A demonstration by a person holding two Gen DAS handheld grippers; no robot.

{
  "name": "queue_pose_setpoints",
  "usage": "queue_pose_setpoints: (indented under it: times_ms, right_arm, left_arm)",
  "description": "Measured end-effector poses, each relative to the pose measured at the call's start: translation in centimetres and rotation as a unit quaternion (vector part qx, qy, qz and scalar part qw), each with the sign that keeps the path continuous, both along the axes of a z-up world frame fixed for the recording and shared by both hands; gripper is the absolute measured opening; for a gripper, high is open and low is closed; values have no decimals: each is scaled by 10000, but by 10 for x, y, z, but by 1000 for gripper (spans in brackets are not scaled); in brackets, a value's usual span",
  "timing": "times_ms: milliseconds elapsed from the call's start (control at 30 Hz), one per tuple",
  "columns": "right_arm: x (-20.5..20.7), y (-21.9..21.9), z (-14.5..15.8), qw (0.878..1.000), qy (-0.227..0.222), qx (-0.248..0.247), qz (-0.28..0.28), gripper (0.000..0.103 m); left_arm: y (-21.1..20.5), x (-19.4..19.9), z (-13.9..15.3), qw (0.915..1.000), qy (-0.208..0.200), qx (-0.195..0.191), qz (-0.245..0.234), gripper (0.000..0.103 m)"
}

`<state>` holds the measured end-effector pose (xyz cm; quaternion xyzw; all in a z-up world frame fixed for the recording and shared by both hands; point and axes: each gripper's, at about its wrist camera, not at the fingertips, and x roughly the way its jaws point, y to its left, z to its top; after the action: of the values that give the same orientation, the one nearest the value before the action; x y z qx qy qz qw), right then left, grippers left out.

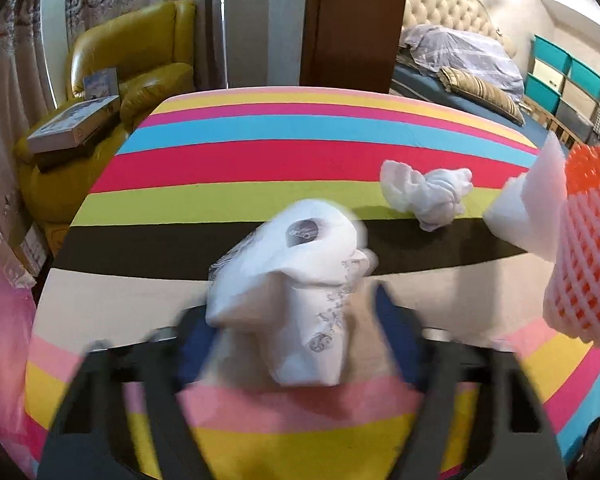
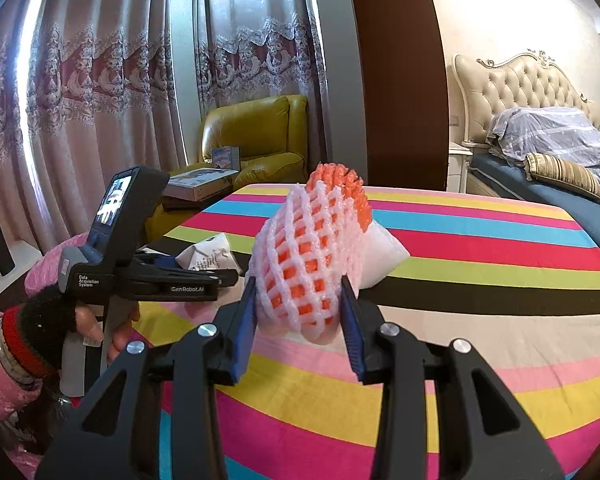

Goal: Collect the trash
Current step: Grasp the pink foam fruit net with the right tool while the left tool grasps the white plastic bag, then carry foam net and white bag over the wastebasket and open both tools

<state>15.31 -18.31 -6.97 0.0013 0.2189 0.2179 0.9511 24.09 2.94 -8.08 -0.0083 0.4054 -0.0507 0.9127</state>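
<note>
A crumpled white printed wrapper [image 1: 300,300] stands on the striped table [image 1: 260,152], between the blurred fingers of my left gripper [image 1: 296,328]. The left pad touches it, while a gap shows at the right pad. From the right wrist view, the left gripper [image 2: 216,270] reaches the same wrapper [image 2: 210,256]. My right gripper [image 2: 300,312] is shut on a white-and-orange foam fruit net [image 2: 300,248], held above the table. A white foam sheet [image 2: 384,252] hangs behind the net. A crumpled white tissue [image 1: 428,196] lies further back on the table.
A yellow armchair [image 2: 260,136] with flat boxes [image 2: 204,184] stands beyond the table's far left edge. A bed [image 2: 540,184] lies to the right. Pink plastic [image 1: 0,340] shows at the left table edge. A gloved hand [image 2: 48,320] holds the left gripper.
</note>
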Motion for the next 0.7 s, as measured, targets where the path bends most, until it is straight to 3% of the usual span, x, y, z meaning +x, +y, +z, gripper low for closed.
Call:
queue_pose_setpoints:
  times_ms: [67,367,700]
  right_arm:
    - [0,0,0,10000,7,-11,8,38]
    - [-4,6,-1,9997,-54,-202,133,38]
    - [-21,30,-10,9969,-43,-544,561,38]
  left_arm:
    - [0,-8,3,9999,-132,-79,-50,52]
    - [8,-83,22,9947,-1005,-215,-30,52]
    - [27,-140,26,9885,-1502,-179,94,52]
